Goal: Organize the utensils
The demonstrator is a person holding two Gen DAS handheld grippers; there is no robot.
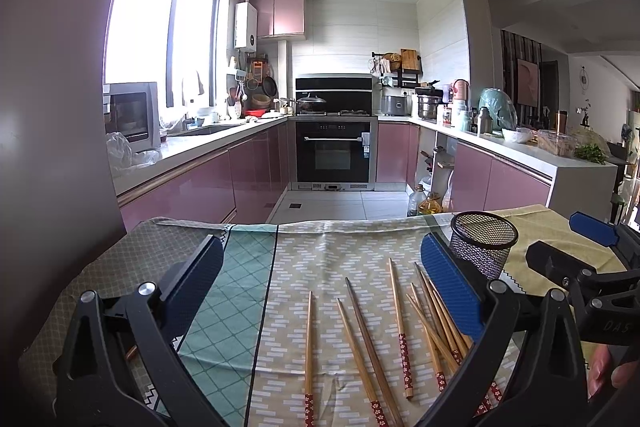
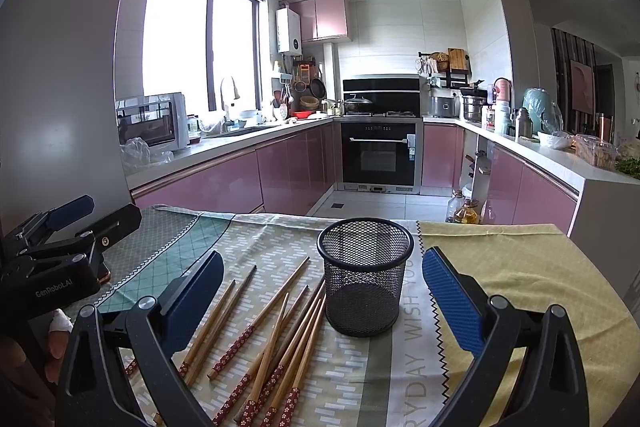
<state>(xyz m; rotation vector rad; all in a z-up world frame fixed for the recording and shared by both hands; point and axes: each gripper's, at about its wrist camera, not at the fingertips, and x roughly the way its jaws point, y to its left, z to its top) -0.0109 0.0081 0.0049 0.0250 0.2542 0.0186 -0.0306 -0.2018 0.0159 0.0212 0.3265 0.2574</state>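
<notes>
Several wooden chopsticks point(image 1: 362, 343) with red flowered ends lie scattered on the patterned tablecloth point(image 1: 320, 255). They also show in the right wrist view as chopsticks point(image 2: 276, 339), just left of a black mesh cup point(image 2: 366, 277) that stands upright and holds nothing. My left gripper point(image 1: 322, 273) hovers open above the chopsticks, with the mesh cup point(image 1: 484, 243) beyond its right finger. My right gripper point(image 2: 322, 281) is open too, its fingers either side of the cup and short of it. Each gripper shows at the edge of the other's view.
The table's far edge point(image 2: 280, 217) drops to a tiled kitchen floor. Pink cabinets, an oven point(image 2: 378, 151) and cluttered counters lie beyond. Oil bottles point(image 2: 466, 211) stand on the floor near the table's far right. A hand point(image 1: 604, 367) holds the other gripper at lower right.
</notes>
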